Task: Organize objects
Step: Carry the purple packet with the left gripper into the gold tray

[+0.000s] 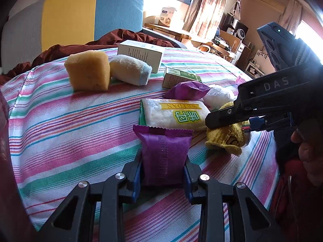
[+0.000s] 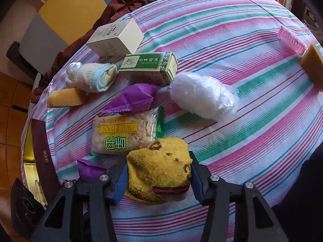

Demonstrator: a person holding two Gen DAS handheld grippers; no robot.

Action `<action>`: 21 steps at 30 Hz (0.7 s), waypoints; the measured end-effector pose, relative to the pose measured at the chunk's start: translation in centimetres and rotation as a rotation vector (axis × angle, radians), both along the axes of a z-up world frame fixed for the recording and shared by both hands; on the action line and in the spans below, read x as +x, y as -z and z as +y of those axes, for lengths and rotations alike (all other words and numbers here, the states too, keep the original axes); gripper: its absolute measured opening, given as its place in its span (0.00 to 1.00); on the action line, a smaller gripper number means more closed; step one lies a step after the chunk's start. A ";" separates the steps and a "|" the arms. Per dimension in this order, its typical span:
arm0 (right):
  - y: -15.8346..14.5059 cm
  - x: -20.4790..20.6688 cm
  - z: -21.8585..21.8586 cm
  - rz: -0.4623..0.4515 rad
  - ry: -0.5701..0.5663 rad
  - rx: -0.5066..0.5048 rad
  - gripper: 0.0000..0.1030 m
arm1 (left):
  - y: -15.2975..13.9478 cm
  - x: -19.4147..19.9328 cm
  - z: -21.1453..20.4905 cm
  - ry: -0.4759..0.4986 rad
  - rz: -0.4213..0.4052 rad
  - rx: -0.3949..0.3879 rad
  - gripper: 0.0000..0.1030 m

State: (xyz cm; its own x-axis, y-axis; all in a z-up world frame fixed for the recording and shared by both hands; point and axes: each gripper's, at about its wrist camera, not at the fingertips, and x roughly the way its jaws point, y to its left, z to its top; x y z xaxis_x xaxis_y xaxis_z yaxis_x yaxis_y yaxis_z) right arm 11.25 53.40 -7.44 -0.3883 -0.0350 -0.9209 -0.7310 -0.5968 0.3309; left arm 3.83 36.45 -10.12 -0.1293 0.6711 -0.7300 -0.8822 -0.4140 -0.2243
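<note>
My left gripper (image 1: 164,168) is shut on a purple snack packet (image 1: 164,153), which stands upright on the striped cloth (image 1: 70,121); the same packet (image 2: 88,169) shows at the lower left of the right wrist view. My right gripper (image 2: 158,181) is shut on a rolled yellow sock (image 2: 159,173), its blue pads pressing both sides. In the left wrist view one of its fingers (image 1: 222,115) lies over that sock (image 1: 224,139). A rice-cracker packet (image 1: 173,115) (image 2: 123,135) lies just beyond both held things.
Further back lie a second purple packet (image 2: 133,98), a green box (image 2: 149,66), a white box (image 2: 115,38), a white rolled sock (image 2: 92,76), a yellow sponge (image 1: 87,72) and a crumpled white plastic bag (image 2: 203,98). A dark red box (image 2: 42,151) sits at the left edge.
</note>
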 end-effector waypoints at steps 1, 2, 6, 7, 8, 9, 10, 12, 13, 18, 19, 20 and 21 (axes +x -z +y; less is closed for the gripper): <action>-0.2 0.1 0.0 0.025 -0.005 -0.001 0.47 | 0.0 0.0 0.0 0.000 -0.001 0.001 0.34; -0.7 0.1 -0.2 0.067 -0.018 0.000 0.45 | 0.0 0.0 0.0 0.000 -0.002 0.001 0.34; -2.8 0.9 -0.4 0.231 -0.013 0.031 0.44 | 0.0 0.1 0.0 0.001 0.006 -0.003 0.34; -3.0 1.1 -0.2 0.248 0.000 0.041 0.44 | 0.0 0.1 0.0 0.001 0.006 -0.003 0.34; -3.1 1.3 -0.1 0.256 0.009 0.047 0.44 | 0.0 0.1 0.0 0.001 0.007 -0.004 0.34; -3.1 1.3 0.0 0.257 0.014 0.049 0.44 | -0.1 0.1 0.0 0.001 0.009 -0.005 0.34; -3.1 1.3 0.1 0.251 0.012 0.051 0.44 | -0.1 0.1 0.0 0.001 0.013 -0.007 0.34; -3.2 1.2 0.4 0.232 0.006 0.074 0.44 | -0.1 0.3 0.0 0.002 0.024 -0.012 0.34; -3.3 1.0 0.3 0.230 0.005 0.086 0.44 | -0.1 0.3 0.1 0.003 0.028 -0.015 0.34; -3.4 0.4 -0.1 0.215 -0.022 0.133 0.44 | -0.2 0.8 0.1 0.005 0.070 -0.037 0.32; -3.4 0.2 -0.1 0.212 -0.030 0.135 0.44 | -0.2 0.9 0.1 0.004 0.074 -0.040 0.32; -3.2 0.0 -0.2 0.209 -0.035 0.137 0.44 | -0.3 1.0 0.0 0.002 0.077 -0.044 0.32; -3.2 -0.1 -0.2 0.206 -0.039 0.137 0.44 | -0.3 1.0 0.0 0.002 0.082 -0.051 0.32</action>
